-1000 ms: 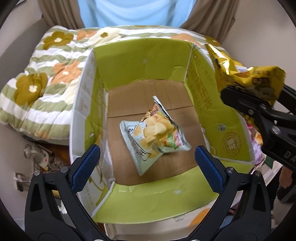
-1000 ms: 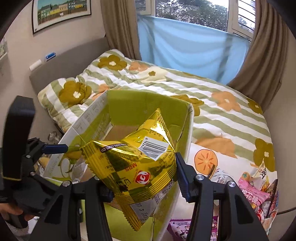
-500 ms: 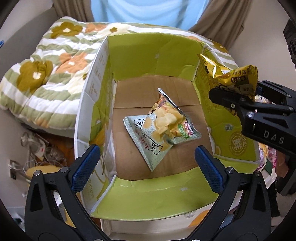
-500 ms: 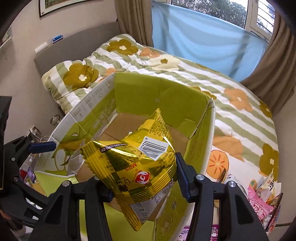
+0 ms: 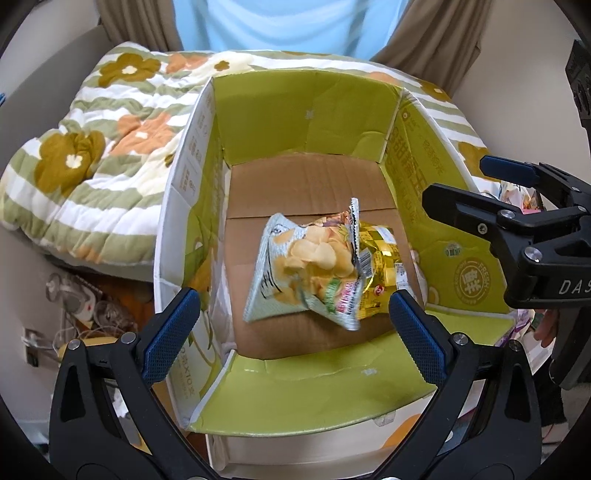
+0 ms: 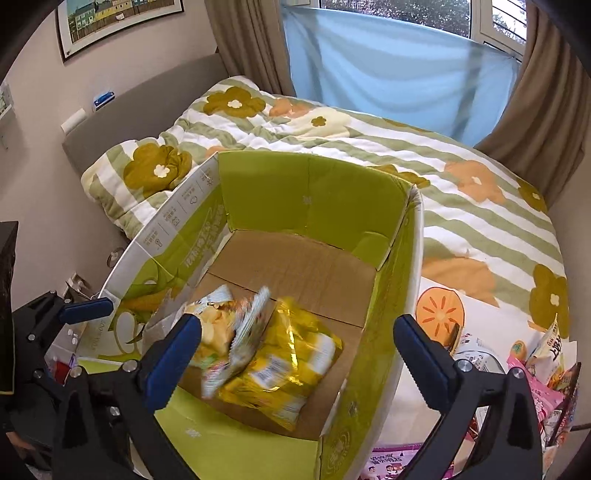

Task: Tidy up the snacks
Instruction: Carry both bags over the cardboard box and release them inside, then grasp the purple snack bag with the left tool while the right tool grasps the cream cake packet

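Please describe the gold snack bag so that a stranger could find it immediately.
Find the green cardboard box against the flowered bed. On its brown floor lie two bags touching; the gold snack bag is the shiny yellow one with white labels, partly under the pale chip bag.

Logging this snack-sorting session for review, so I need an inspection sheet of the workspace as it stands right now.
Surface: floral quilt on a bed, carrying the box.
Job's things: open green cardboard box; chip bag and gold snack bag lie inside, overlapping.
Clutter: more snack packets on the bed right of the box.
Grippers: left hand-held gripper open, empty, above the box; right hand-held gripper open, empty, above the box.
Cables: tangled cords on the floor left of the box.
Surroundings: blue curtain, framed picture, window.
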